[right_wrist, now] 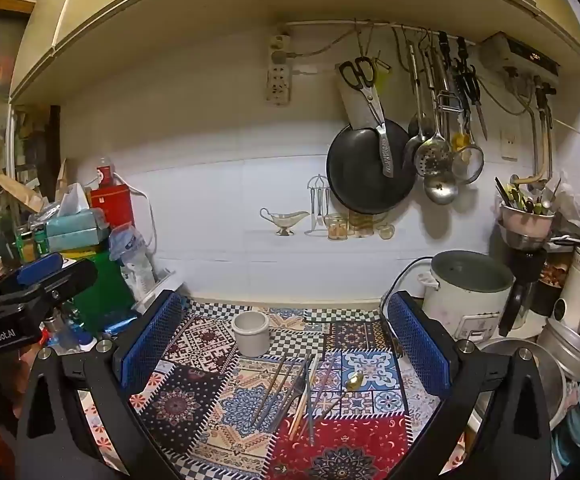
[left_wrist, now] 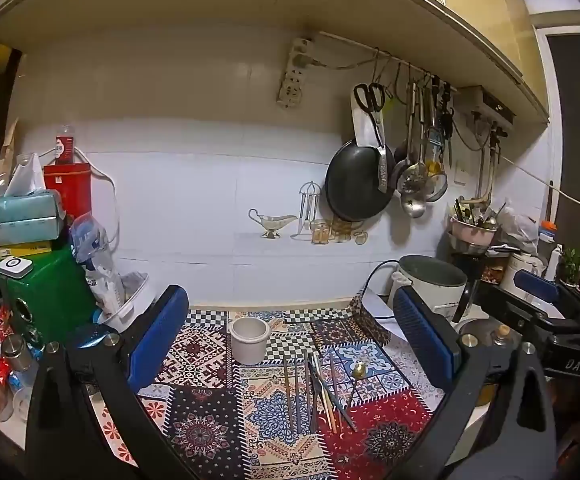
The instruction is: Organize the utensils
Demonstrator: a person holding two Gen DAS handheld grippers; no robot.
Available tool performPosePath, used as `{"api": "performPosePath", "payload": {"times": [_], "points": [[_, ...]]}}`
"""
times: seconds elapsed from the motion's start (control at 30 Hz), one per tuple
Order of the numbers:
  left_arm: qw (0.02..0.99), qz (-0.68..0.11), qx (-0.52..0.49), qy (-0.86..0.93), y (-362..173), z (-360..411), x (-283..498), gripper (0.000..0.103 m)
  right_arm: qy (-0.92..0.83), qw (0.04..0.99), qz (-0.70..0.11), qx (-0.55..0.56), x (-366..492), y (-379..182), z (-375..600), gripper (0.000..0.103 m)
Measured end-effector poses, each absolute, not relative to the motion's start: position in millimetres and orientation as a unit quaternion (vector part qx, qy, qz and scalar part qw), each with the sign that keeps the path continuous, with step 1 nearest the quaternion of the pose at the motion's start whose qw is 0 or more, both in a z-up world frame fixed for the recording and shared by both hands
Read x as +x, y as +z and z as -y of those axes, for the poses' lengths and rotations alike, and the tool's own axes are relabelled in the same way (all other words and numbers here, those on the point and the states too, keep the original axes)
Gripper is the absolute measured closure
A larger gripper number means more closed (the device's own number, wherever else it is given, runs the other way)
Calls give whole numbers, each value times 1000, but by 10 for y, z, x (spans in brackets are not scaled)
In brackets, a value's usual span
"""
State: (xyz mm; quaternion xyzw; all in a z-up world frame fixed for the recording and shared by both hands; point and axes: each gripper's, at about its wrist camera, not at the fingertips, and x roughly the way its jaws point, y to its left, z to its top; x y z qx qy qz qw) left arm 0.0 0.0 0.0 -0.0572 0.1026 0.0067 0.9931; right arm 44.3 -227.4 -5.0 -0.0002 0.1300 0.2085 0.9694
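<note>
A loose pile of chopsticks and thin utensils (left_wrist: 317, 392) lies on the patterned mat (left_wrist: 210, 420), with a gold spoon (left_wrist: 358, 369) at its right. A white cup (left_wrist: 249, 339) stands upright just behind the pile. My left gripper (left_wrist: 290, 344) is open and empty, held above the mat with the cup and pile between its blue pads. My right gripper (right_wrist: 286, 344) is also open and empty over the same pile (right_wrist: 297, 392), cup (right_wrist: 251, 333) and spoon (right_wrist: 354, 381). Each gripper shows at the edge of the other's view.
A white rice cooker (right_wrist: 465, 296) with a black cord stands at the right. A green box (left_wrist: 38, 292) stacked with tissue boxes and bags crowds the left. A black pan (right_wrist: 369, 168), scissors and ladles hang on the wall. Metal bowls (right_wrist: 529, 364) sit at far right.
</note>
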Motion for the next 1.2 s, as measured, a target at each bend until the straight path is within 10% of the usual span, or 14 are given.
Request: {"api": "performPosePath", "payload": {"times": [1.2], "points": [[991, -123, -49, 9, -83, -12, 90, 0, 215, 965, -149, 7, 488, -109, 2130, 0]]}}
